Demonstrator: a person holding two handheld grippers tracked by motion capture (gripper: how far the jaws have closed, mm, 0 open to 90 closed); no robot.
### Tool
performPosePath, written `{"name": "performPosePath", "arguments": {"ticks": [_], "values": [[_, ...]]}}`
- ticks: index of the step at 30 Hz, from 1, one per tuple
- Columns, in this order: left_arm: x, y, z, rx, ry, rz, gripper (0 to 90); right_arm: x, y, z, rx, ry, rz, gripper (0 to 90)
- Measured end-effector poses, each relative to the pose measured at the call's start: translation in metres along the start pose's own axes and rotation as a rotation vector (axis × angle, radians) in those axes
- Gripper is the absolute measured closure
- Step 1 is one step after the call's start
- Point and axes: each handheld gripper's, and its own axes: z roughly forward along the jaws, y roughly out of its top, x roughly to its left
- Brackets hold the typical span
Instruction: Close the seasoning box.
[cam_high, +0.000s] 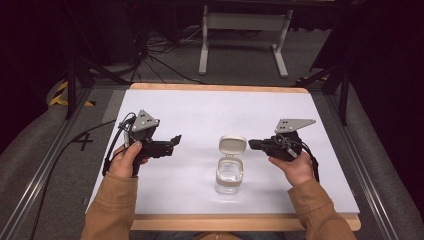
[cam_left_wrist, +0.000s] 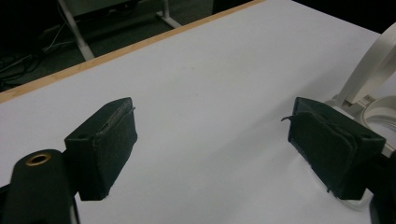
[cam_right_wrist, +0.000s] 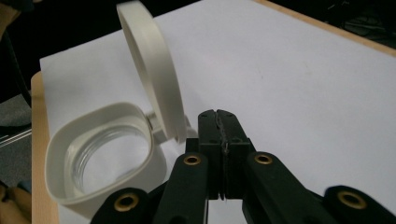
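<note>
Where the white table (cam_high: 200, 110) carries its one item, a clear jar (cam_high: 229, 176) stands near the front edge, between the two grippers and apart from both. Its cream lid (cam_high: 232, 145) is hinged up and stands open behind the mouth.

Left gripper (cam_high: 170, 144): held in the person's left hand (cam_high: 127, 159), jaws spread wide, nothing between them. Its pads (cam_left_wrist: 108, 148) frame bare tabletop in the left gripper view; the raised lid (cam_left_wrist: 373, 70) shows past the right-hand pad.

Right gripper (cam_high: 254, 145): held in the right hand (cam_high: 298, 169), jaws pressed flat together, holding nothing. In the right gripper view the closed tips (cam_right_wrist: 219, 122) sit just beside the lid's hinge; whether they touch it cannot be told.

Views compared: the right gripper view looks down into the jar (cam_right_wrist: 105, 154) through its cream collar and shows the lid (cam_right_wrist: 152, 70) edge-on. The high view shows tan sleeves (cam_high: 112, 205), the wooden table edge and a white stand (cam_high: 245, 30) on the floor beyond.
</note>
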Motion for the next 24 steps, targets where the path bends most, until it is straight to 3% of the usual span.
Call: {"name": "performPosePath", "arguments": {"ticks": [4, 9, 24], "values": [[-0.0006, -0.0024, -0.0001, 0.005, 0.005, 0.001, 15.6, -0.0016, 0.0079, 0.0039, -0.007, 0.001, -0.006, 88.8], [-0.0022, -0.0035, -0.0017, 0.011, 0.002, -0.005, 15.6, -0.0019, 0.007, 0.0094, 0.011, 0.006, 0.01, 88.1], [-0.0027, -0.0021, -0.0026, 0.007, -0.003, 0.002, 15.6, 0.0035, 0.0074, 0.0102, 0.025, 0.014, -0.015, 88.4]]}}
